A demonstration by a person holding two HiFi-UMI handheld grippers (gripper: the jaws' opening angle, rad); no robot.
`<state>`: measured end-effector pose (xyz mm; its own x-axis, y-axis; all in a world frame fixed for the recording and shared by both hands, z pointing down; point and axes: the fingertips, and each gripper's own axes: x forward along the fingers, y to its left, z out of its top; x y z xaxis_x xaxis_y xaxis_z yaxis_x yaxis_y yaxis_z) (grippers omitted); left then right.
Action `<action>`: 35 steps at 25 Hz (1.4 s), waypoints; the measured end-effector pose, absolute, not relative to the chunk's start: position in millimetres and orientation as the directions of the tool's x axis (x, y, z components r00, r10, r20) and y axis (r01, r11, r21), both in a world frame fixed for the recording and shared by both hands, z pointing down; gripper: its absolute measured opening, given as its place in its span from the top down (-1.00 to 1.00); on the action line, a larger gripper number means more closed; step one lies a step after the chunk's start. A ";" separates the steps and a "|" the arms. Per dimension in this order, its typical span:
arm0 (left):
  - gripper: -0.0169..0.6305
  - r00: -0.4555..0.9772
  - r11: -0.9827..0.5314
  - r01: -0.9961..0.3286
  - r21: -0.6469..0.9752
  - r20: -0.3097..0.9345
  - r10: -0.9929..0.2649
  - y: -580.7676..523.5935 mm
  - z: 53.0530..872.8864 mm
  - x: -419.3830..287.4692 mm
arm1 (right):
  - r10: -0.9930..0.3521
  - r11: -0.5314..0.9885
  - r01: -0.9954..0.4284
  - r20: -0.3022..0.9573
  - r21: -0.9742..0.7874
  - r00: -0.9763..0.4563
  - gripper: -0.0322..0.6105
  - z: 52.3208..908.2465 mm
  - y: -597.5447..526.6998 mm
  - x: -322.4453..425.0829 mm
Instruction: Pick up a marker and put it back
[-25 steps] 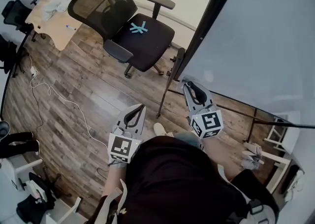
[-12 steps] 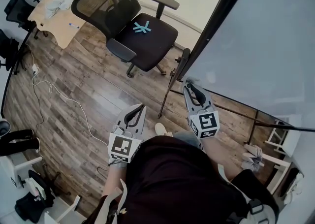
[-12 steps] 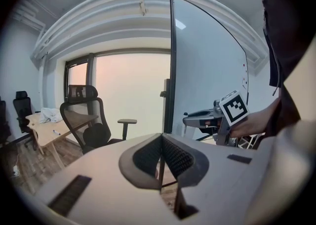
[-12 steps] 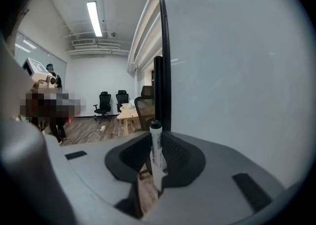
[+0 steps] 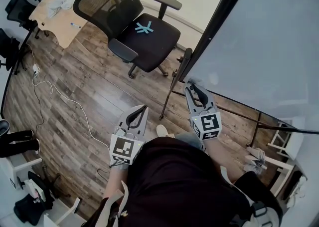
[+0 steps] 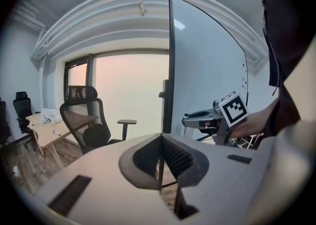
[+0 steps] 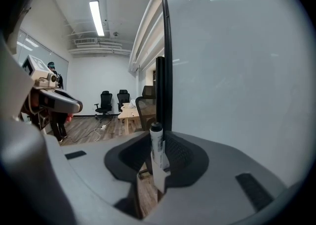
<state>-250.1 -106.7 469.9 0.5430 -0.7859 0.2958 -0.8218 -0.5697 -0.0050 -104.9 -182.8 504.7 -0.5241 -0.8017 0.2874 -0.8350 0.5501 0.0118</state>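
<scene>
Jaws of the right tool point(image 5: 192, 88) hold the marker point(image 7: 156, 145). In the right gripper view it stands between the two ribbed pads, close against the right-hand one, with a sliver of floor showing past its left side. Those jaws have just been opening a little, yet nothing in view supports the marker from below, so I read it as gripped, if lightly. The left tool point(image 5: 140, 111) is empty, its jaws together with only a thin slit between them. In the head view it sits to the lower left of the right one.

Picking up looks done and putting back is what remains; the easing grip suggests release may be near. No tray or holder for the marker can be made out.

The marker's long axis runs upright in the right gripper view, crosswise to the line the tool points along. Its black cap is at the top and its white printed barrel below, and the cap leans slightly toward the frame's left. Its lower end is hidden behind the tool's body.

Just beyond the right tool's tips stands the whiteboard point(image 5: 264, 36) with its black frame edge point(image 7: 165, 46). Toward the upper left of the head view are an office chair point(image 5: 154, 44), a wooden desk point(image 5: 57, 29) and the plank floor point(image 5: 75, 91).
</scene>
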 end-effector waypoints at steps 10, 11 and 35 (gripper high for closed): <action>0.92 0.574 -0.599 -0.801 -0.005 0.278 -0.770 -104.9 465.5 -231.7 | -0.807 0.542 -0.840 0.258 -0.033 -0.531 0.53 487.9 -174.8 -93.4; 0.92 0.578 -0.602 -0.798 -0.004 0.276 -0.768 -105.3 464.2 -229.5 | -0.809 0.539 -0.842 0.253 -0.040 -0.530 0.53 484.9 -174.1 -91.1; 0.92 0.720 -0.739 -0.674 0.010 0.230 -0.654 -115.7 450.0 -130.7 | -0.896 0.397 -0.914 0.182 -0.082 -0.406 0.53 433.7 -143.5 13.1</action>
<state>-130.7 -115.7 450.0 0.7205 -0.6543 0.2297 -0.6740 -0.7386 0.0100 13.1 -143.5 433.7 -0.4056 -0.8958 0.1816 -0.9141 0.3971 -0.0824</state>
